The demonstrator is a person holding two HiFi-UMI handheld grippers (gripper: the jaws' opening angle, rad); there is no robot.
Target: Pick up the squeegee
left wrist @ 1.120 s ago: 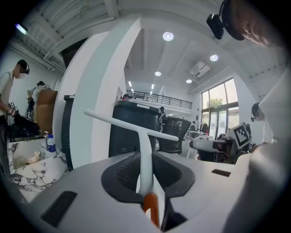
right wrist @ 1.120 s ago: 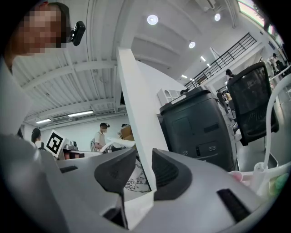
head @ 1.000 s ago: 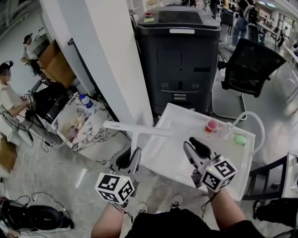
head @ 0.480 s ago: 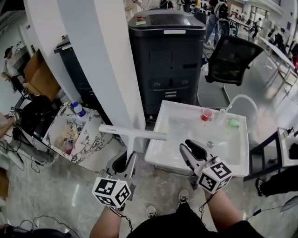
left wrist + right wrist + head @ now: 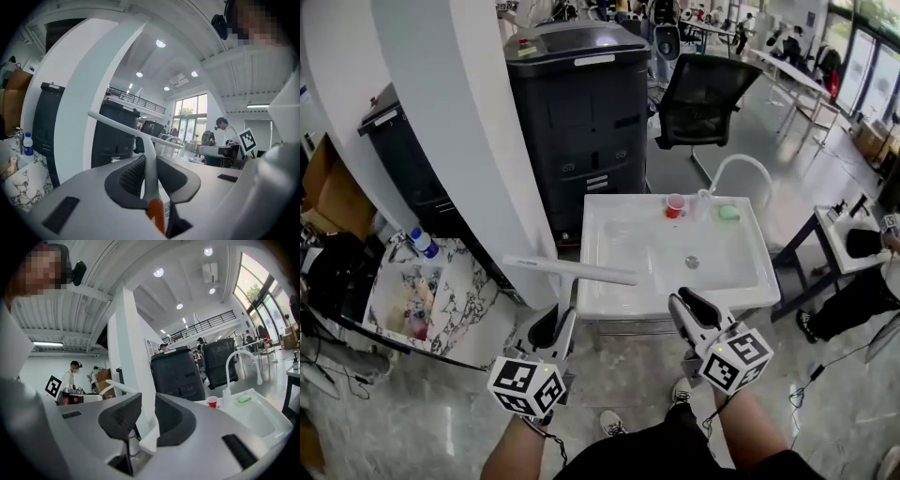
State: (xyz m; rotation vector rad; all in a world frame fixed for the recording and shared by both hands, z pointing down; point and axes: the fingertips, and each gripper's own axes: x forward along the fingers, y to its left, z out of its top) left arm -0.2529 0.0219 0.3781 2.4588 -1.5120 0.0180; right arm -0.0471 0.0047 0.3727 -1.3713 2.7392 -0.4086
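The squeegee (image 5: 572, 272) is white and T-shaped, its long blade bar level in front of the white pillar. Its handle runs down into my left gripper (image 5: 565, 324), which is shut on it. In the left gripper view the handle (image 5: 150, 164) stands upright between the black pads and the blade bar (image 5: 121, 123) crosses above. My right gripper (image 5: 686, 302) hovers by the sink's front edge. Its jaws are closing, with nothing between them in the right gripper view (image 5: 146, 401).
A white sink (image 5: 741, 281) on a stand holds a red cup (image 5: 675, 204) and a green sponge (image 5: 728, 213) beside a curved tap (image 5: 737, 167). Behind stand a black cabinet (image 5: 581, 112), an office chair (image 5: 703, 94) and the white pillar (image 5: 459, 141). A marbled table (image 5: 394, 300) sits left.
The view has swung: the sink now lies ahead and to the right, farther from my grippers. The squeegee stays in the left gripper. The right jaws stand narrower.
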